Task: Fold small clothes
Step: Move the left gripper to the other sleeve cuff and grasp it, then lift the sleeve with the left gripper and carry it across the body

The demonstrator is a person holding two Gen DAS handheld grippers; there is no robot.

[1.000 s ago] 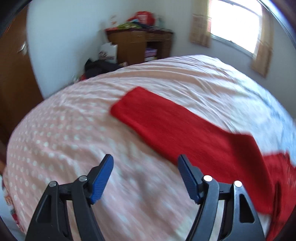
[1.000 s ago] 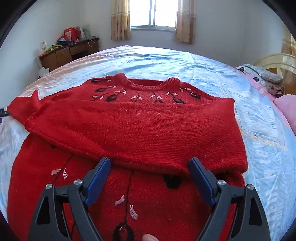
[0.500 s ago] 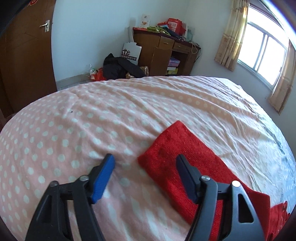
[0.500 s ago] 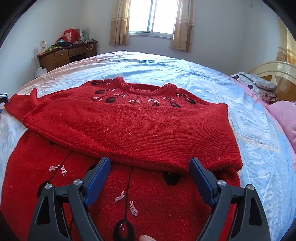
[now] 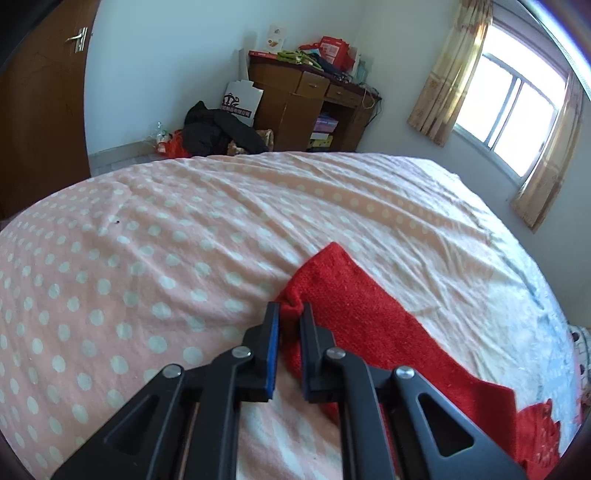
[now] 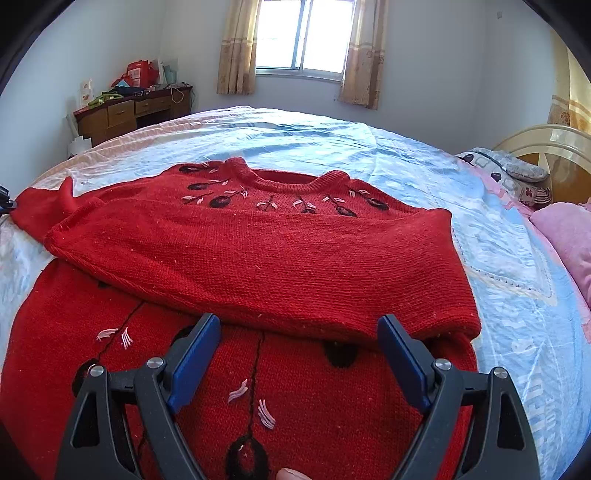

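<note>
My left gripper (image 5: 290, 314) has its jaws drawn together on the cuff end of the sweater's sleeve (image 5: 354, 306), a bunch of red knit pinched between the blue pads. That sleeve lies flat on the bed (image 5: 147, 236), stretching away from the pinch toward the lower right of the left view, over the pink dotted cover and toward the pale blue part of the bedding. My right gripper (image 6: 299, 350) holds its jaws wide apart with nothing between them, hovering just above the body of the red sweater (image 6: 266, 258). The sweater is spread on the bed with its neckline toward the far edge, by the window (image 6: 304, 35), and its hem nearest me. One sleeve is folded across the chest, lying as a broad red band from the right side over to the left, covering much of the front below the dark flower pattern. Its lower edge sits right in front of my open pads. The other sleeve reaches out toward the left edge of the bed, where a bit of the left gripper just shows at the frame border. Past the bed's far left corner stands a wooden desk (image 6: 133, 110) piled with things, and at the right edge pillows (image 6: 561, 229) rest against a headboard (image 6: 550, 147). In the left view a dark heap of clothes (image 5: 218, 133) lies on the floor beside the desk, with a brown door (image 5: 40, 103) further left.
</note>
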